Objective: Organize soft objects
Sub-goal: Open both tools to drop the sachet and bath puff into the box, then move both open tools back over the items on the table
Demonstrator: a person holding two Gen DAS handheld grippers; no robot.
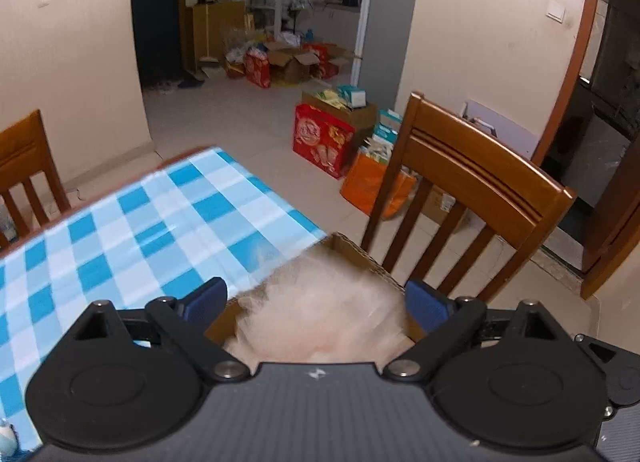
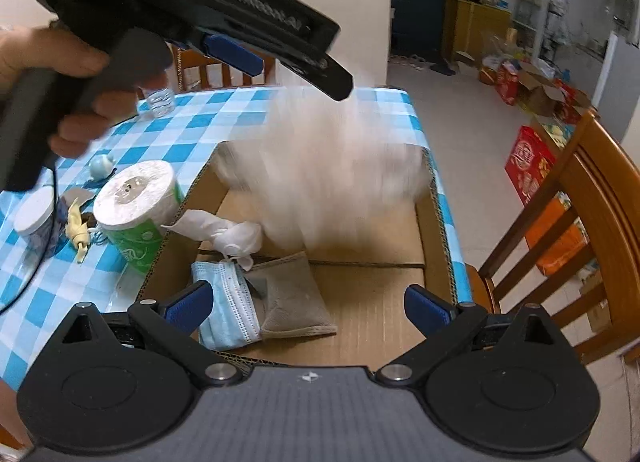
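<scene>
A pale, fluffy soft object [image 2: 328, 173] is motion-blurred in mid-air over the far end of an open cardboard box [image 2: 372, 310]; it also shows in the left wrist view [image 1: 320, 310]. My left gripper [image 1: 316, 302] is open above it, apart from it, and appears from the side in the right wrist view [image 2: 280, 57]. My right gripper [image 2: 308, 306] is open and empty over the box's near edge. In the box lie a blue face mask [image 2: 228, 310], a grey folded cloth [image 2: 292, 298] and a crumpled white tissue [image 2: 224, 229].
On the blue checked tablecloth [image 2: 160, 141], left of the box, stand a toilet paper roll [image 2: 136, 205], a white-lidded jar [image 2: 34, 217], a yellow scrap [image 2: 78, 232] and a clear plastic cup [image 2: 160, 99]. A wooden chair [image 2: 560, 229] stands close on the right.
</scene>
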